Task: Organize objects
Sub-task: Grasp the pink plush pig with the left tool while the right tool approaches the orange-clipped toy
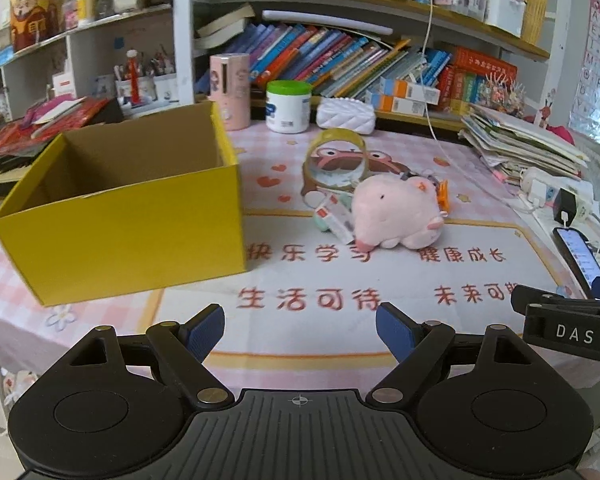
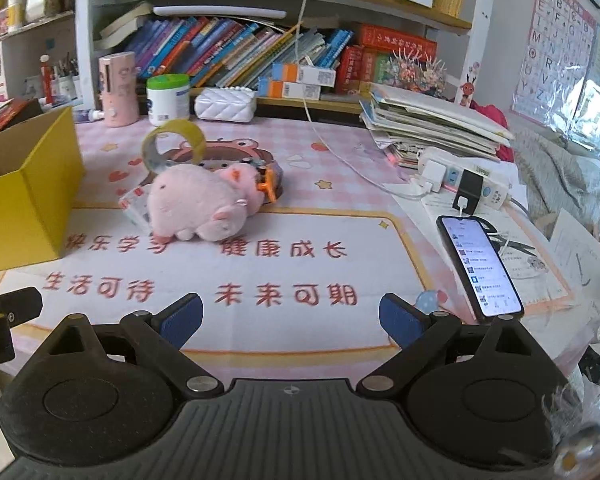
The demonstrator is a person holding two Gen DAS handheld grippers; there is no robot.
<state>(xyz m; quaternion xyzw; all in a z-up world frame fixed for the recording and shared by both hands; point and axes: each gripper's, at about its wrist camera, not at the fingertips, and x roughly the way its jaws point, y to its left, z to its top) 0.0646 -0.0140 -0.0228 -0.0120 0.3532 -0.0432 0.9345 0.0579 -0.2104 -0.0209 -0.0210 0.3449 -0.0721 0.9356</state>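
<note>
A pink plush pig (image 1: 396, 212) (image 2: 200, 208) lies mid-table. Behind it a roll of clear tape (image 1: 336, 160) (image 2: 176, 142) stands on edge. A small white and red packet (image 1: 334, 218) (image 2: 134, 204) lies at the pig's left, an orange clip (image 1: 442, 192) (image 2: 267, 188) at its right. An open yellow cardboard box (image 1: 132, 208) (image 2: 24, 192) stands at the left, its inside looking empty. My left gripper (image 1: 300, 330) is open and empty, low over the table's front. My right gripper (image 2: 290, 314) is open and empty, to the right of the left one.
A lit phone (image 2: 480, 268) (image 1: 578, 256) lies at the right, plugged into a power strip (image 2: 460, 176). A paper stack (image 2: 432, 124), white jar (image 1: 288, 106), pink canister (image 1: 230, 90) and white case (image 1: 346, 116) line the back. Bookshelves stand behind.
</note>
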